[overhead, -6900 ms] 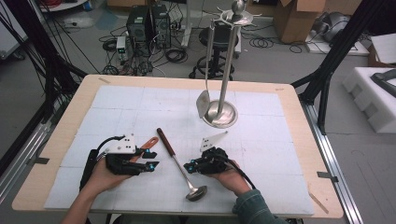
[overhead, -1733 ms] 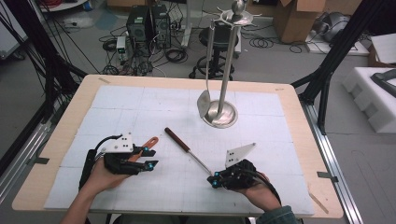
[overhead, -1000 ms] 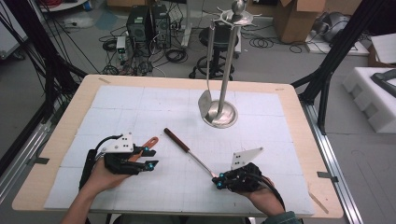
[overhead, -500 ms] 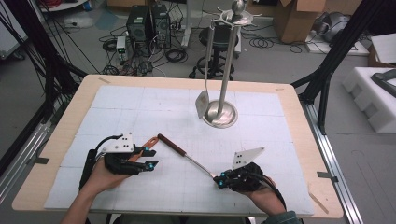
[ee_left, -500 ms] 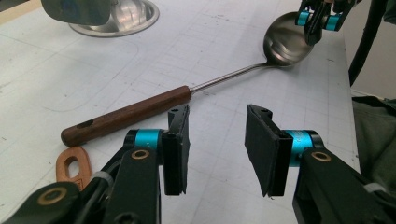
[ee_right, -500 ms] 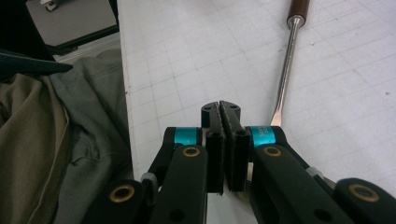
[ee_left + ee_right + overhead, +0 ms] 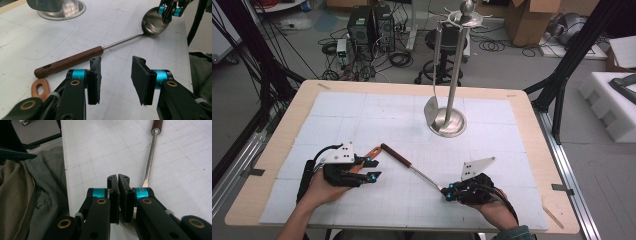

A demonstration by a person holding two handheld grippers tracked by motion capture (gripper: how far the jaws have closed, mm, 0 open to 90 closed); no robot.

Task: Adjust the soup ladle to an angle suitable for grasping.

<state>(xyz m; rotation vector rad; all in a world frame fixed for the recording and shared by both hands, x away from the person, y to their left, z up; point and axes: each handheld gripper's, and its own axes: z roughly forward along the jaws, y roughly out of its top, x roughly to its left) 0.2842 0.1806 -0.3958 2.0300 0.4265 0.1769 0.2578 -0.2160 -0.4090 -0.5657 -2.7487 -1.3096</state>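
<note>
Table (image 7: 302,107) in the high view carries a white gridded mat that stops short of the wooden rim on every side. Near the far edge, right of centre, a steel stand (image 7: 451,122) rises with a spatula (image 7: 432,107) hanging at its left side. A ladle (image 7: 404,162) lies slantwise in the near half, its wooden handle toward the left gripper (image 7: 371,168) and its bowl end at the right gripper (image 7: 446,192), close to the near edge. Open mat lies wide between the ladle and the far edge, and along the left side. The left gripper sits near the near left corner, jaws apart around nothing, just beside the handle end; an orange loop (image 7: 369,151) lies by it.

Left gripper view: its jaws stand wide open with bare mat between them. The ladle (image 7: 75,60) crosses just beyond the tips, handle at left, the loop (image 7: 40,87) beside it. The bowl (image 7: 153,22) lies far right under the right gripper (image 7: 170,11), near the table's edge. The stand's base (image 7: 62,8) sits at the top left.

Right gripper view: the jaws are pressed nearly together; whether they pinch the ladle's rim I cannot tell. The ladle's shaft (image 7: 150,157) runs away from the tips at right. The table's near edge (image 7: 64,170) runs at left, a person's clothing beyond it.
</note>
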